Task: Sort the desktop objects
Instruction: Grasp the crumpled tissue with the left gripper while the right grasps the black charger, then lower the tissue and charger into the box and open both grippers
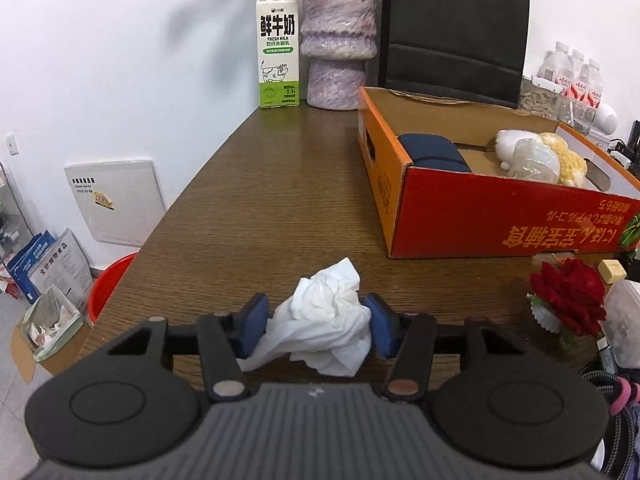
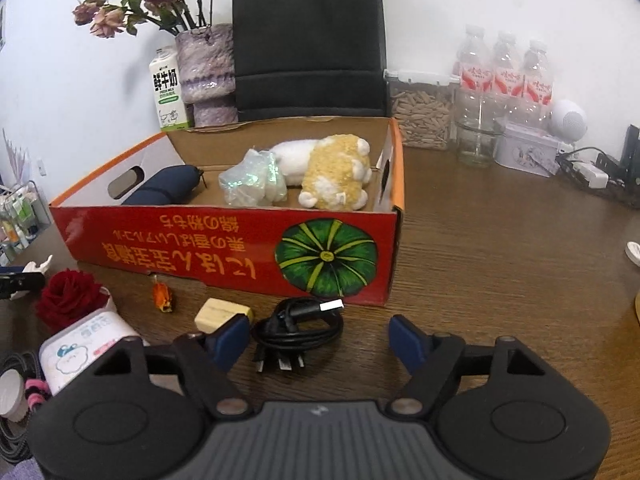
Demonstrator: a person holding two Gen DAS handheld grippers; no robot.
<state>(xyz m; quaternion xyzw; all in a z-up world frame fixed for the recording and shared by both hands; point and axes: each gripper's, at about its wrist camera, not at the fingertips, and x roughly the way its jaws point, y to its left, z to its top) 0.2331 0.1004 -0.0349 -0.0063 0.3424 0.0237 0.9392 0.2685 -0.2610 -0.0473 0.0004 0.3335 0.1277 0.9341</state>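
My left gripper point(image 1: 316, 322) is shut on a crumpled white tissue point(image 1: 324, 320), its blue pads pressing both sides, just above the brown table point(image 1: 260, 200). My right gripper point(image 2: 320, 338) is open and empty, its fingers either side of a coiled black cable point(image 2: 300, 330) lying on the table in front of the red cardboard box point(image 2: 224, 252). The box, also in the left wrist view point(image 1: 500, 220), holds a navy pouch point(image 2: 160, 190), a yellow-white plush toy point(image 2: 332, 172) and a clear bag point(image 2: 252, 178).
A red rose point(image 2: 68, 298), small orange item point(image 2: 162, 298), wooden block point(image 2: 218, 312) and white tissue pack point(image 2: 80, 350) lie left of the cable. Milk carton point(image 1: 278, 48), purple vase point(image 1: 338, 44), black bag point(image 2: 308, 40), jars and bottles point(image 2: 504, 68) stand behind. A bin point(image 1: 52, 324) sits on the floor left.
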